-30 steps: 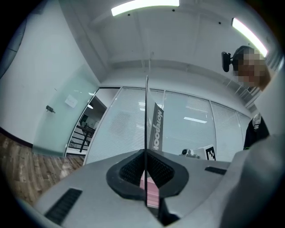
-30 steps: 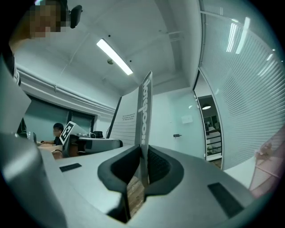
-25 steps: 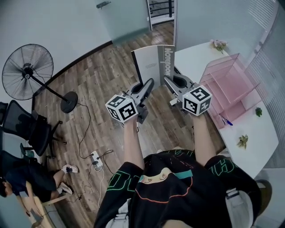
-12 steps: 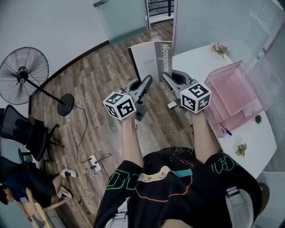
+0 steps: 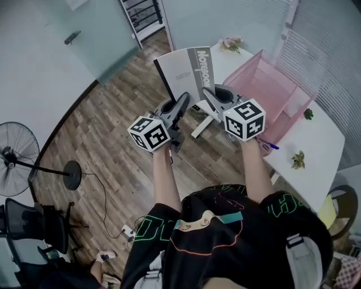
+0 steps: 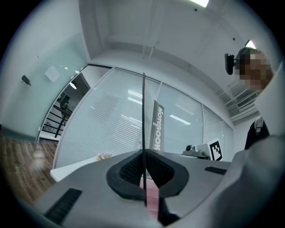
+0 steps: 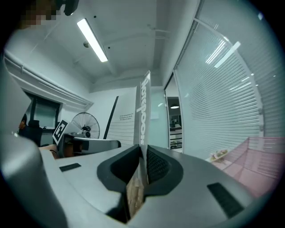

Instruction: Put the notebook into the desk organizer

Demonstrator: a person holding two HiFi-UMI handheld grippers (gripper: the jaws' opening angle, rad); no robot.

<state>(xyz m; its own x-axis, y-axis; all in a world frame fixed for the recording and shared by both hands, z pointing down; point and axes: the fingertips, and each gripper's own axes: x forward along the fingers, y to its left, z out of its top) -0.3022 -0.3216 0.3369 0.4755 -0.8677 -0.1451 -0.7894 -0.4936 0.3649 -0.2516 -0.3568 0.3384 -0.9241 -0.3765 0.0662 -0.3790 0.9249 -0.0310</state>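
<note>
A grey notebook [image 5: 186, 70] with a darker spine band stands upright in the air, held at its lower edge from both sides. My left gripper [image 5: 184, 100] is shut on its left part and my right gripper [image 5: 207, 92] on the spine side. In the left gripper view the notebook [image 6: 144, 116] shows edge-on, pinched between the pads of the left gripper [image 6: 144, 171]. In the right gripper view the spine [image 7: 143, 111] rises from the shut right gripper [image 7: 143, 165]. The pink desk organizer [image 5: 271, 93] stands on the white table [image 5: 307, 141], just right of and behind the right gripper.
On the table lie a blue pen [image 5: 269, 145], two small green sprigs [image 5: 298, 159], and pink flowers [image 5: 230, 42] at the far corner. A standing fan [image 5: 17, 149] and an office chair [image 5: 34, 226] stand on the wood floor at left. A railing [image 5: 141, 14] is behind.
The notebook and both grippers have swung right, toward the table. The organizer now sits close behind the right gripper; the fan has slid to the lower left of the view.
</note>
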